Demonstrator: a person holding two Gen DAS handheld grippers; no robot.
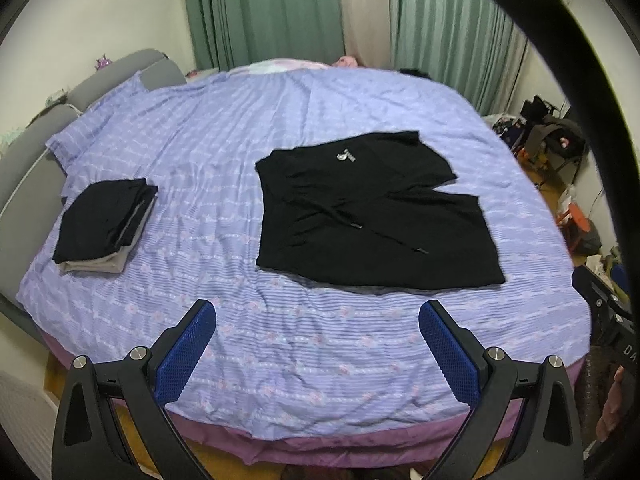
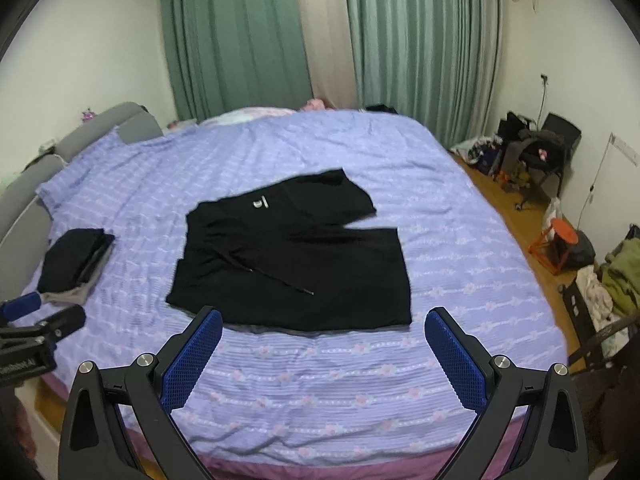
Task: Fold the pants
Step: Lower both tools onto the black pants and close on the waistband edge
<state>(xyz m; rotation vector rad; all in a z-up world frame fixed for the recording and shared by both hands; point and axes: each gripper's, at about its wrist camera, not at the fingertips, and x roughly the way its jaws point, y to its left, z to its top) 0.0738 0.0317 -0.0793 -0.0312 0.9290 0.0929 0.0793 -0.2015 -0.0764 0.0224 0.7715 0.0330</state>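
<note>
Two grippers are held above the near edge of the bed (image 1: 200,152), and both point forward over the purple striped cover toward the green curtains (image 2: 236,40). The left gripper (image 1: 318,320) has its two blue-padded fingers (image 1: 188,344) spread wide apart, with nothing between them; only the cover shows in the gap. The right gripper (image 2: 324,328) is in the same state, its blue pads wide apart and holding nothing. In the right wrist view, the left gripper (image 2: 42,308) also appears at the left border, low over the cover and just beside the stack of clothes.

The black pants (image 1: 368,216) lie spread flat in the middle of the bed, ahead of both grippers and not touched by any of them. The two legs point to the right side, with a small gap between them, and a drawstring (image 1: 384,236) lies across the front. In the right wrist view the near edge of the pants (image 2: 296,256) is just beyond the fingertips.

A stack of folded clothes (image 1: 104,224), black on top and grey below, rests near the left side of the bed, well apart from the pants.
</note>
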